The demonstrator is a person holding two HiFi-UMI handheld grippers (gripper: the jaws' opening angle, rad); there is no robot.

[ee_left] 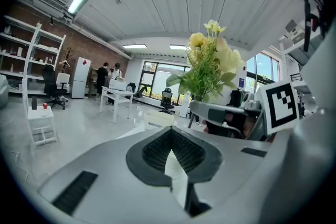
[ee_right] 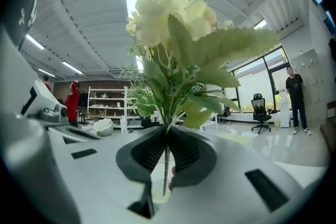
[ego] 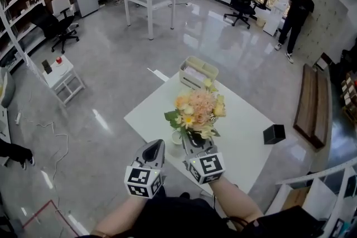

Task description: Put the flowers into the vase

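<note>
- The right tool (ee_right: 168, 139) is clamped on the upright stem of the cream-and-peach artificial flower bunch (ee_right: 173, 23).
- What seems a small white vase (ego: 177, 137) stands just left of it.
- The left tool (ee_left: 170, 139) is together, empty.

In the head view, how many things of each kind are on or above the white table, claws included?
claws: 2 (left claw, right claw)
bunch of flowers: 1
cream basket: 1
black box: 1
small white vase: 1
total: 6

Upright bunch of cream, peach and yellow flowers (ego: 198, 108) (green leaves, thin stems) in the right tongs (ee_right: 167, 155)
</note>
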